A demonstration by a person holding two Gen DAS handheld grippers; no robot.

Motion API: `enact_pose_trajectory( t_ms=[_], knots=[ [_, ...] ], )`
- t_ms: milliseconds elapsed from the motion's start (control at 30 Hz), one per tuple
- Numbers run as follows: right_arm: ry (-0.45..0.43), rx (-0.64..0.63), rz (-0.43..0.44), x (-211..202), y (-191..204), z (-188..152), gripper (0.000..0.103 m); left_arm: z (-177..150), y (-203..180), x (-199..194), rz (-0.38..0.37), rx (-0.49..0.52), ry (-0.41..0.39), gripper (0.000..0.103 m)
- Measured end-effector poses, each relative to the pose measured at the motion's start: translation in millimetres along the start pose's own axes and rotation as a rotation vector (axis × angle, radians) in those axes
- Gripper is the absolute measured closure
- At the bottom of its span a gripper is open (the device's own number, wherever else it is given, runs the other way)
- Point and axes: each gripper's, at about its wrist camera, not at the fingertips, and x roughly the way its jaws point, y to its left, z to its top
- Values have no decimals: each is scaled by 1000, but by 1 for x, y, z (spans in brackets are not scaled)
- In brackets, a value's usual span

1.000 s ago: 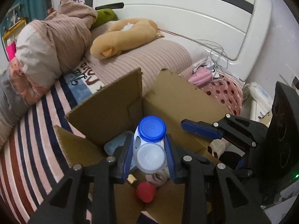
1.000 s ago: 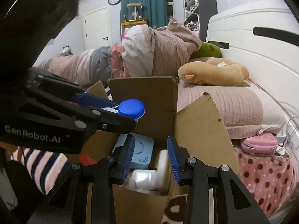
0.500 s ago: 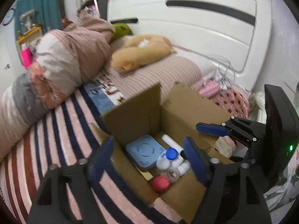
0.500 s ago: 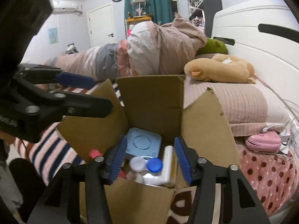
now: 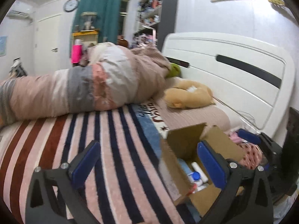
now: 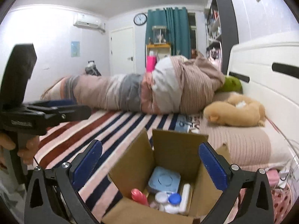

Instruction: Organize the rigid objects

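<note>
- Right wrist view: the cardboard box (image 6: pixel 173 169) sits on the striped blanket (image 6: pixel 104 130) at 6 o'clock, flaps up, already holding the rigid items.
- Counted inside: one light-blue square case (image 6: pixel 164 180), one red bottle (image 6: pixel 139 197), one blue-capped bottle (image 6: pixel 174 198), one long white tube (image 6: pixel 186 192), plus small white pots too jumbled to count.
- Right gripper (image 6: pixel 149 165) hangs over the box, fingers wide apart, empty.
- Left gripper (image 5: pixel 147 165) is likewise spread and empty, box (image 5: pixel 188 149) at 4 o'clock.
- Judging by this, packing looks nearly done; no loose items show on the blanket.
</note>
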Motion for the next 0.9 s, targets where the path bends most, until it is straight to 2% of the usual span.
enact_pose_trajectory(
  t_ms=[233, 367, 767, 900],
  knots=[
    [1, 2, 15, 10, 17, -5, 0, -16, 36, 4, 92, -53, -14, 1],
    [13, 20, 16, 16, 20, -6, 0, -18, 41, 6, 115, -53, -17, 1],
    [21, 66, 33, 17, 12, -5, 0, -20, 44, 5, 137, -51, -15, 1],
    [23, 60, 15, 17, 13, -6, 0, -23, 45, 6, 148, -44, -12, 1]
  ],
)
